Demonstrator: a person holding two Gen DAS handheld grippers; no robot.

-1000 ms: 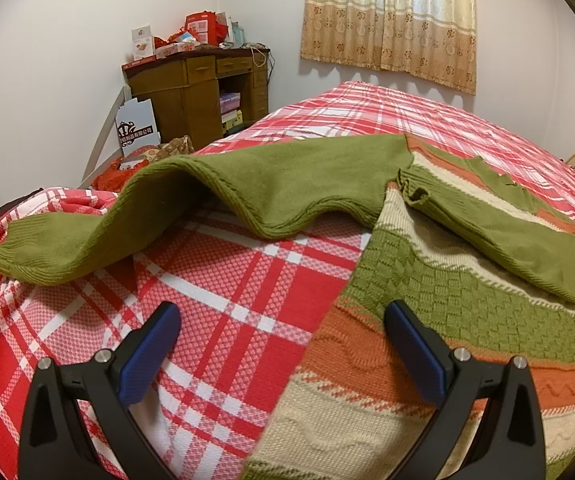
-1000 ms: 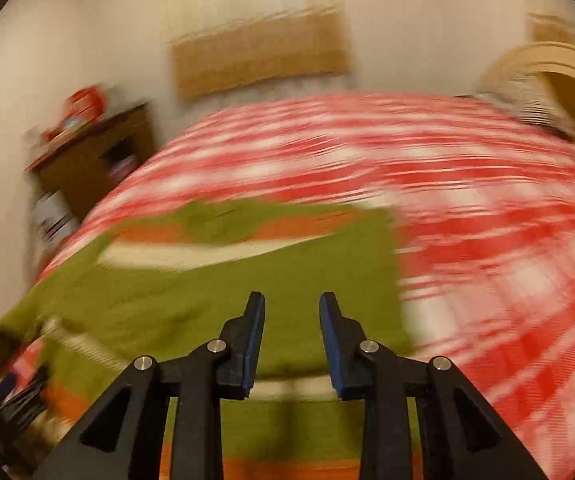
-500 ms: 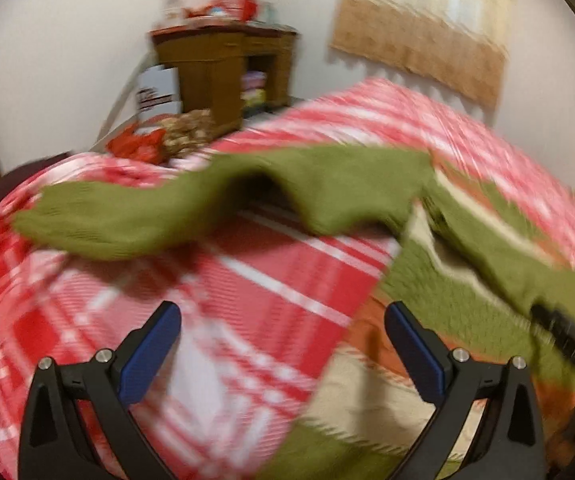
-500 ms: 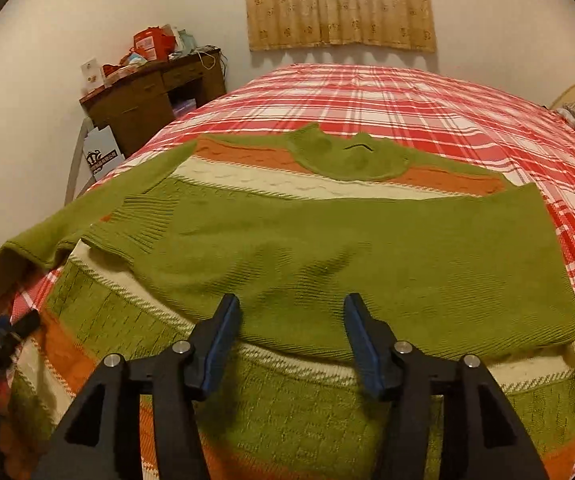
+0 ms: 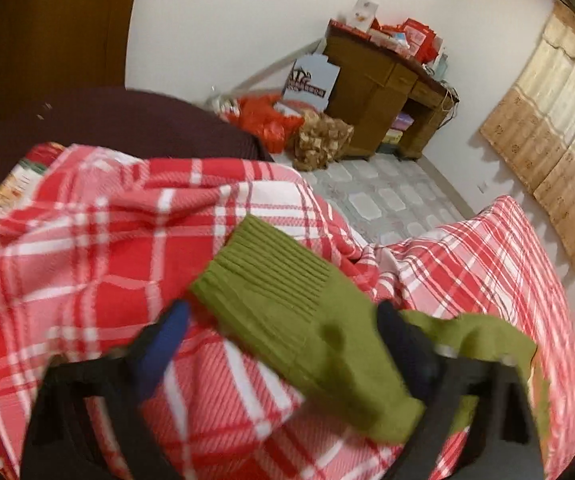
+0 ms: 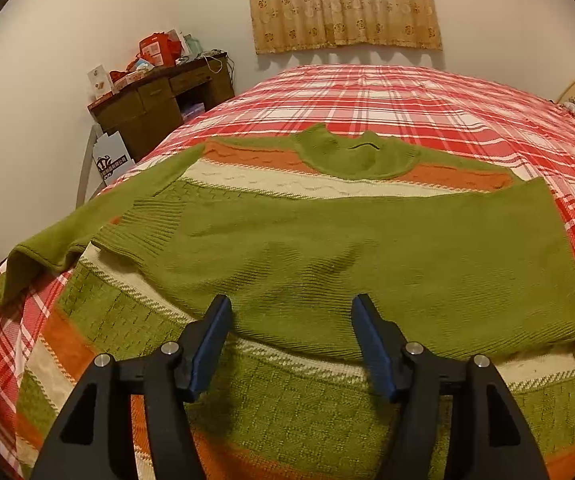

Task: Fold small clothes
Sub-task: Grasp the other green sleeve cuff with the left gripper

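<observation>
The striped sweater (image 6: 311,240) lies spread on the plaid bedspread (image 6: 427,96), and one green sleeve (image 6: 367,264) is already folded across its chest, directly ahead of the right claw (image 6: 291,344). The other sleeve (image 5: 307,320) trails off toward the bed's edge, its ribbed cuff (image 5: 263,272) just ahead of the left claw (image 5: 283,344).

The main risk sits with the left claw. Its jaws stand wide apart with the sleeve passing between them, and motion blur hides whether either pad touches the knit. If it closes only on the top layer or on the cuff's rim, the soft sleeve could slip free on the lift. If it closes too deep, it may pinch the bedspread along with the wool and drag the covering. A hard pull could also tug the sweater's body and undo the fold already made.

The left claw tilts steeply down over the bed's edge, rolled to one side. The right claw hovers level above the sweater's lower half, jaws well apart and holding nothing, aimed along the bed toward the curtain (image 6: 343,4).
</observation>
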